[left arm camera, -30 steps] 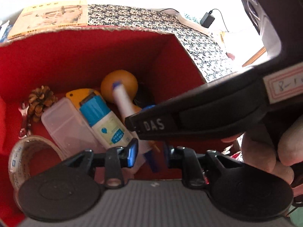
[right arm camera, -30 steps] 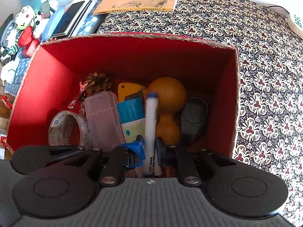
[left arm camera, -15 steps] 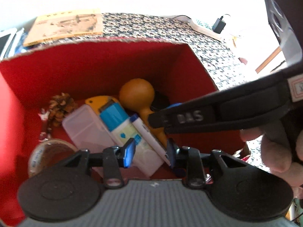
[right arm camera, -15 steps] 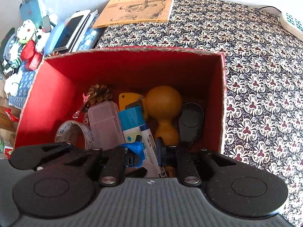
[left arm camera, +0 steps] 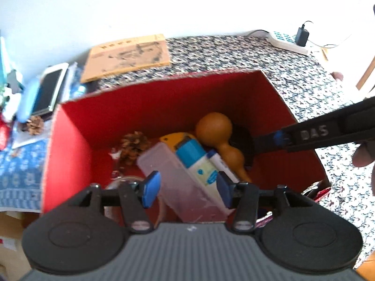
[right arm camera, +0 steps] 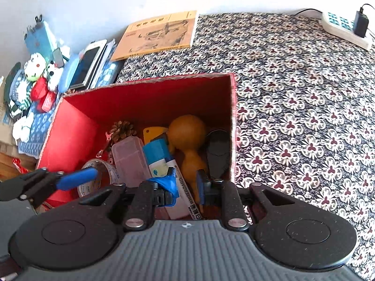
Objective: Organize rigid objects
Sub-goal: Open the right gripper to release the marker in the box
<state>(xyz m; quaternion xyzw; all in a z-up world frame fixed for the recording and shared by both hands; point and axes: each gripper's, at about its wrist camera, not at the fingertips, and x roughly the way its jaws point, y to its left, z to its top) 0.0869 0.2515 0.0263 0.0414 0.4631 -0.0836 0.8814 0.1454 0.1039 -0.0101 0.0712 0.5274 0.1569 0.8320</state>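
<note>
A red box (right arm camera: 150,98) holds an orange gourd (right arm camera: 187,133), a pine cone (right arm camera: 123,128), a clear plastic case (right arm camera: 129,159), a blue-capped bottle (right arm camera: 157,154), a tape roll (right arm camera: 103,171), a black round item (right arm camera: 218,149) and a whiteboard marker (right arm camera: 185,194). The marker lies flat among them, touched by neither gripper. My right gripper (right arm camera: 185,183) hovers over the box's near right part, slightly open and empty. My left gripper (left arm camera: 187,188) hangs above the near edge, wide open and empty. The left wrist view shows the right gripper (left arm camera: 279,138) side-on above the gourd (left arm camera: 214,126).
The box stands on a patterned cloth (right arm camera: 304,93). A yellow book (right arm camera: 159,35) lies behind it, a power strip (right arm camera: 344,28) at the far right. Phones (right arm camera: 89,63), plush toys (right arm camera: 35,70) and a loose pine cone (left arm camera: 35,125) crowd the left side.
The marker went from upright between the right fingers to lying flat in the box. Both grippers rose and drew back from the box. The left jaws spread wider.
</note>
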